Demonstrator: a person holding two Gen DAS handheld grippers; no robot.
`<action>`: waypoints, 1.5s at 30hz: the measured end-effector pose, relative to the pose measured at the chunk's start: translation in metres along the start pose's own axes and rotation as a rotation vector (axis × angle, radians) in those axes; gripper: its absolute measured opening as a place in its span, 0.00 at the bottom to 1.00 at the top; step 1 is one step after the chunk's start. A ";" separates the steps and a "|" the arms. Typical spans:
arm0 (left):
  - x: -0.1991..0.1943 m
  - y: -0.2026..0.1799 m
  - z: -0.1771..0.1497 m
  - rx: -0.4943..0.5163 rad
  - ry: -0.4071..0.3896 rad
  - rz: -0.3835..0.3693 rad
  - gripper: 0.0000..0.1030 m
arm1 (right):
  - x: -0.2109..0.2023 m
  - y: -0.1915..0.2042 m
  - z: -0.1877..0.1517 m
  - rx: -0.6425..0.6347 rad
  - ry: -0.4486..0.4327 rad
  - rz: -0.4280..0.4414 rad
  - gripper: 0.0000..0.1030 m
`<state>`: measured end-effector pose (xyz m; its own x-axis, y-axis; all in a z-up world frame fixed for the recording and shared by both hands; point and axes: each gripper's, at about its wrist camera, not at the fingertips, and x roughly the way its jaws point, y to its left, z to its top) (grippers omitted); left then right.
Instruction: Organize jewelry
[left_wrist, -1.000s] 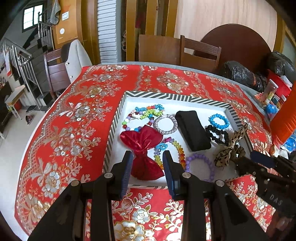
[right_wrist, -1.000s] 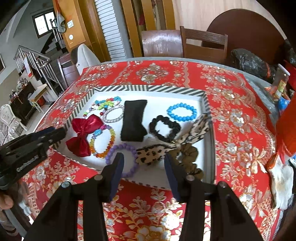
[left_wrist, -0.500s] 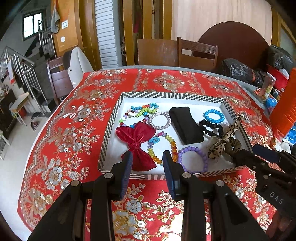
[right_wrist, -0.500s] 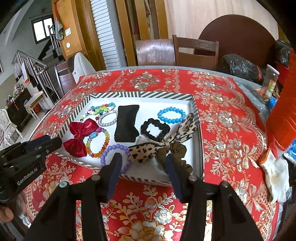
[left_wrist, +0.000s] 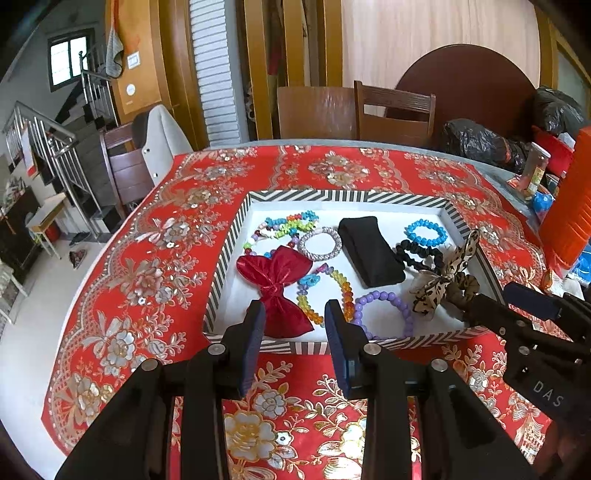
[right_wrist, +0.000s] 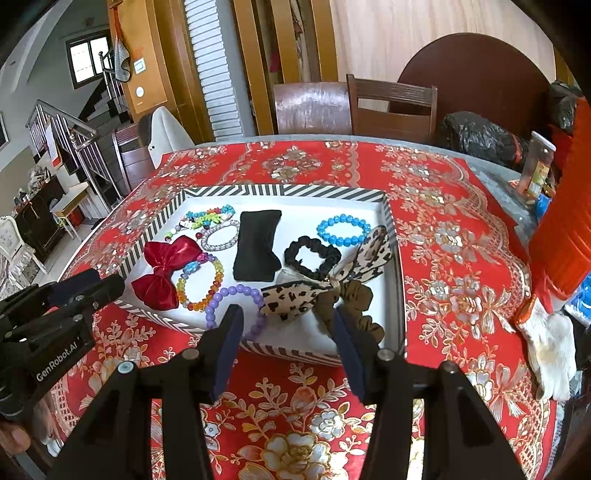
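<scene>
Beside tray (right_wrist: 397, 258), white glove (right_wrist: 550, 343) shows only from right wrist.

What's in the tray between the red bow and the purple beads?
The rainbow bracelet lies between the red bow and the purple beads, clearest in the right wrist view.

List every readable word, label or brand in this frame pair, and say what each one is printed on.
"DAS": on the body of the right gripper, seen from the left wrist; cut off by the frame edge.
"GenRobot.AI": on the body of the left gripper, seen from the right wrist.
Label on the clear jar at the table's far right: too blurred to read.
Wall notices beside the stairs: too small to read.
</scene>
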<state>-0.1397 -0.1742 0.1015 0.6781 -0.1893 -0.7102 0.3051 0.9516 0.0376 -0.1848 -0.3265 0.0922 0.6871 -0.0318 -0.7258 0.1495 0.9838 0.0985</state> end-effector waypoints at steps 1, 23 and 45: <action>-0.001 0.000 0.000 0.000 -0.001 0.002 0.33 | -0.001 0.001 0.000 -0.004 -0.002 -0.002 0.51; 0.001 -0.003 -0.003 0.008 -0.002 0.005 0.33 | 0.001 -0.001 -0.001 -0.008 0.007 -0.002 0.55; 0.001 -0.006 -0.005 0.010 0.000 0.002 0.33 | 0.008 -0.001 -0.002 -0.005 0.020 0.000 0.55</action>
<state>-0.1437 -0.1785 0.0974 0.6788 -0.1876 -0.7100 0.3102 0.9496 0.0457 -0.1809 -0.3274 0.0856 0.6732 -0.0280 -0.7390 0.1459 0.9847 0.0956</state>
